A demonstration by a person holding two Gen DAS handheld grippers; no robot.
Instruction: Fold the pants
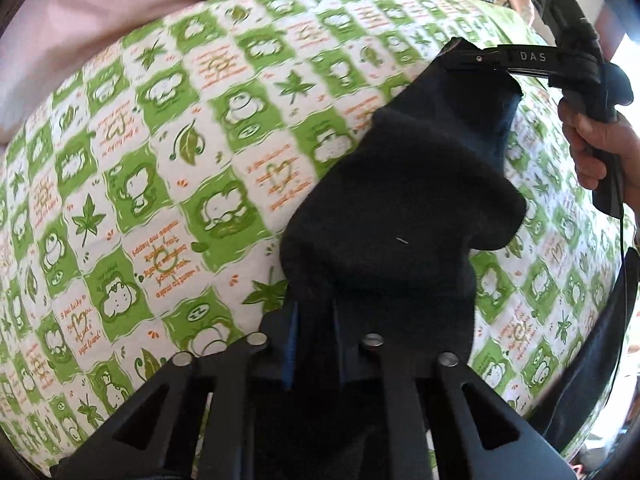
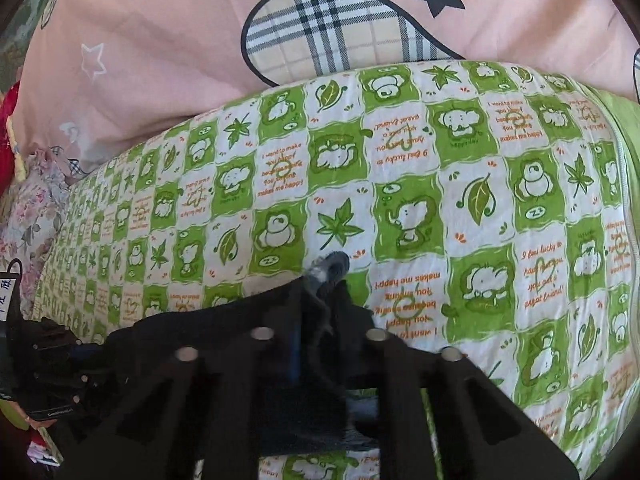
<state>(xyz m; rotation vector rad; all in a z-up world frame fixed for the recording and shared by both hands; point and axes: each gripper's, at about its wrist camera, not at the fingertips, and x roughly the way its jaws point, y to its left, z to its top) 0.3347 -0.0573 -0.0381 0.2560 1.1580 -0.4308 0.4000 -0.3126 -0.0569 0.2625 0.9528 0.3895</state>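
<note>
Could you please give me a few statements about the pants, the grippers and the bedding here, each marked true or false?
1. The left gripper is shut on the black pants. True.
2. The right gripper hangs open with nothing between its fingers. False: it is shut on a bunched fold of the pants.
3. The pants lie on a green-and-white patterned quilt. True.
4. The pants are already folded into a neat flat rectangle. False: they are bunched and stretched between the two grippers.
5. The bedding behind the quilt is plain blue. False: it is a pink cover with stars and a plaid patch.
</note>
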